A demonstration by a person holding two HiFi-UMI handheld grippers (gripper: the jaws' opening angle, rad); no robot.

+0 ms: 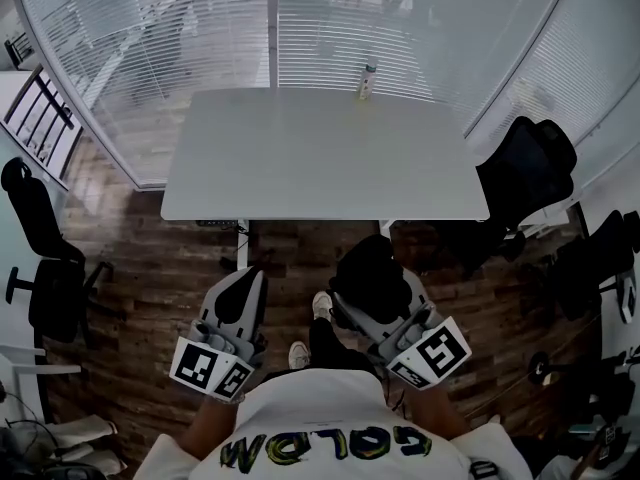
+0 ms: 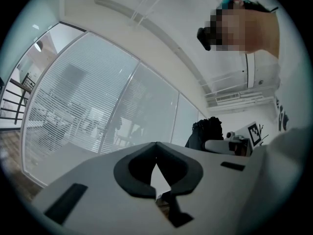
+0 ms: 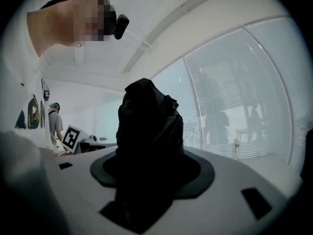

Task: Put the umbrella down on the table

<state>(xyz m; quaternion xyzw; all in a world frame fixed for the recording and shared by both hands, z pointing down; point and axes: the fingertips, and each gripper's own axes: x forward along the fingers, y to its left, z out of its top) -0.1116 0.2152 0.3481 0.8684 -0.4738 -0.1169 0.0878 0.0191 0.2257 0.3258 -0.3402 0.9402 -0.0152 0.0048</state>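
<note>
One bottle [image 1: 368,80] on white table [image 1: 320,158].

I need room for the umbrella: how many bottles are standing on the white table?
1: a small bottle stands by the table's far edge, right of centre. The umbrella is off the table, in the right gripper.

Umbrella [image 3: 149,126] hides right tool [image 3: 151,180] tips; far bottle [image 1: 368,80] label too small to read

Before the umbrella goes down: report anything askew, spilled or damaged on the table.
Nothing stands out. The table holds only one small bottle, upright near its far edge, with no spill around it. The folded umbrella looks intact.
</note>
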